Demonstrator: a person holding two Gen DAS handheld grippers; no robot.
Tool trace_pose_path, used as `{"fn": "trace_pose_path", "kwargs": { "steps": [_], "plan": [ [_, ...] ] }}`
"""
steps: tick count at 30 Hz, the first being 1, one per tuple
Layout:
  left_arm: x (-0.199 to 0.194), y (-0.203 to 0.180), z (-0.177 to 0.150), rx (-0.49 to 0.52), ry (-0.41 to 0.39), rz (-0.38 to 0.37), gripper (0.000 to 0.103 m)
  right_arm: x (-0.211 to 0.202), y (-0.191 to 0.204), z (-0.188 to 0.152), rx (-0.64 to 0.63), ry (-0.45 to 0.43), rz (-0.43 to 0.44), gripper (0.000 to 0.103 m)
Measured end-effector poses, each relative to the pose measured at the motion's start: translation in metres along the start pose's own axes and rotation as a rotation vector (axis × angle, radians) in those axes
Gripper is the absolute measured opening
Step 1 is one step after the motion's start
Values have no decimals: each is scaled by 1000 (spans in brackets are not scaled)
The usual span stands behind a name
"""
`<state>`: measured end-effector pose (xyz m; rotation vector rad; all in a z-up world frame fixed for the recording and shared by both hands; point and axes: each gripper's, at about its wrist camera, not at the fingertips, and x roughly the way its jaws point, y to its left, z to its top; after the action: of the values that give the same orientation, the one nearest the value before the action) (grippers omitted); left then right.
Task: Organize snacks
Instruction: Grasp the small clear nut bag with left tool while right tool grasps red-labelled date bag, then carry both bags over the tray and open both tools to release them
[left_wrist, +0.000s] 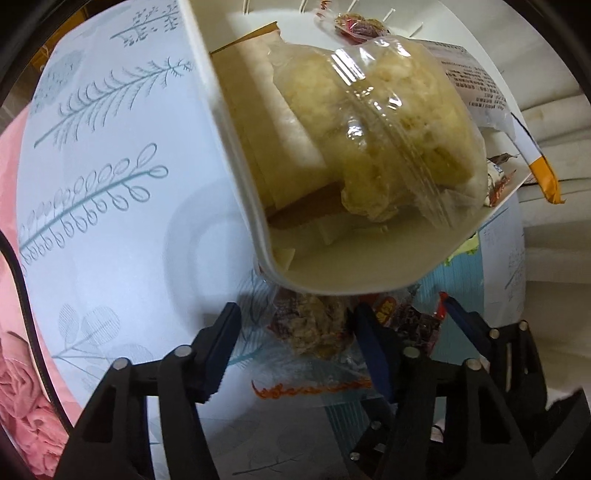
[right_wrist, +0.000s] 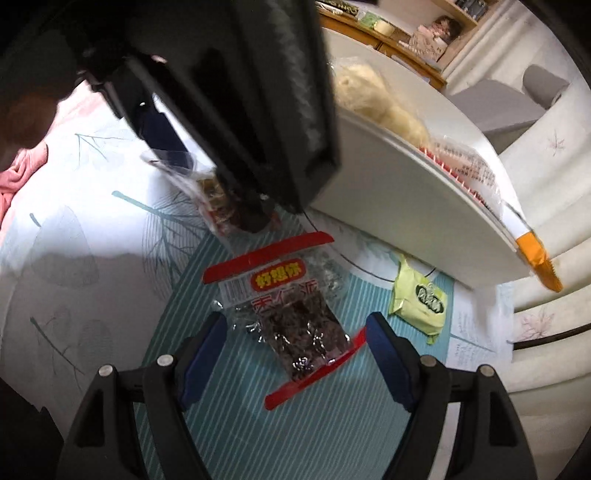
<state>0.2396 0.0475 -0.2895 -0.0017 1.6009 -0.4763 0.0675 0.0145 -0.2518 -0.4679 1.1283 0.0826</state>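
Both pairs of jaws stand apart over snack packets lying on a leaf-printed cloth (left_wrist: 110, 155). Between the blue pads of the left gripper (left_wrist: 295, 347) lies a clear packet of brownish snack (left_wrist: 314, 332) with red print, the pads at either side of it, though whether they already press on it cannot be told. The right gripper (right_wrist: 295, 339) is spread wide around a clear packet with red end strips (right_wrist: 291, 321) and a dark filling, its pads clear of the wrapper on both sides. Just beyond the left gripper stands a white bin (left_wrist: 258, 229) (its near corner hangs over the clear packet in the left wrist view), and inside it lie a large clear bag of pale puffed snack (left_wrist: 388, 129), a tan paper-coloured pack (left_wrist: 251, 110) beneath it, a small red-wrapped piece (left_wrist: 358, 27) at the far end, and a white packet with an orange edge (left_wrist: 539, 162) that juts over the rim. A light green packet (right_wrist: 421, 299) rests on the cloth beside the bin, near the right gripper's right pad. Seen from the right wrist, the left gripper's black body (right_wrist: 236, 110) points steeply down, close beside the bin's outer wall (right_wrist: 406, 214). Pink fabric (left_wrist: 22, 387) shows at the cloth's edge.
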Motion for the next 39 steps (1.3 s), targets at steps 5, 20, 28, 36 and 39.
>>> {"fn": "trace_pose_path", "kwargs": {
  "steps": [5, 20, 28, 36, 39],
  "plan": [
    [1, 5, 0, -32, 10, -60, 47, 2, -6, -2, 45, 10, 46, 71],
    [-11, 33, -21, -146, 39, -90, 43, -7, -3, -5, 128, 94, 75, 47],
    [-41, 57, -52, -225, -16, -110, 43, -23, 3, -8, 224, 153, 203, 45],
    [-83, 60, -77, -266, -103, -123, 43, -43, -4, -11, 326, 173, 350, 45],
    [-101, 64, -90, -262, -132, -130, 43, -59, -10, -6, 296, 140, 342, 45]
  ]
}}
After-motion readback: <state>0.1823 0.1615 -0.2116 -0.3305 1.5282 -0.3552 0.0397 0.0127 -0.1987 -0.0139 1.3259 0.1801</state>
